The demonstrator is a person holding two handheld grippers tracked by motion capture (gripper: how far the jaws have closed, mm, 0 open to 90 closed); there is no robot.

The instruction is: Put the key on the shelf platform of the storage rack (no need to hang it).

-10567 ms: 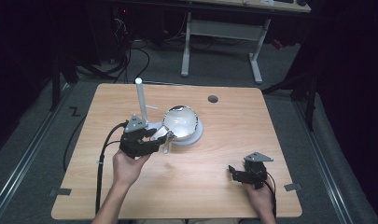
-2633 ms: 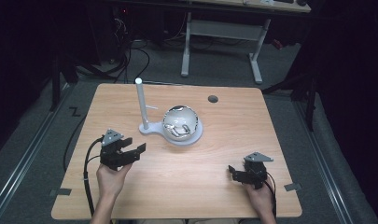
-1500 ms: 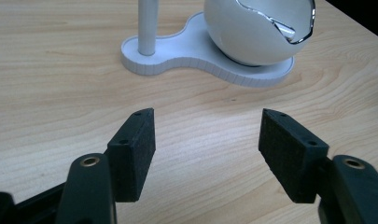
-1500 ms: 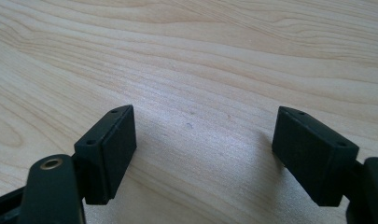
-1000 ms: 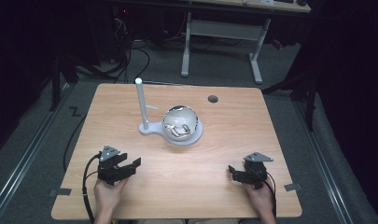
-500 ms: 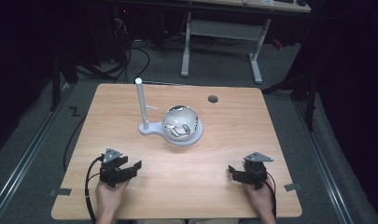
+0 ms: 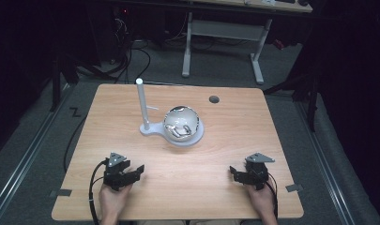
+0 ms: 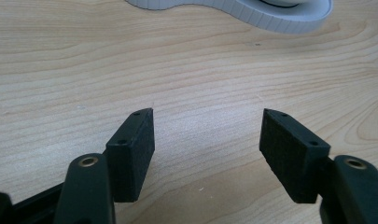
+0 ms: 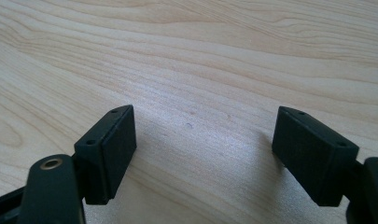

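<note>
One pale wood-grain table (image 7: 234, 136), rounded corners, small dark round grommet (image 7: 214, 99) near far edge; grey floor, white desk legs (image 7: 187, 42) beyond. White flat stand (image 7: 152, 130) with upright post (image 7: 141, 101) holds shiny reflective ball (image 7: 180, 123), mid-table. Left gripper (image 7: 131, 173) and right gripper (image 7: 239, 174) rest at near edge, well apart, black textured jaws spread, nothing between.
</note>
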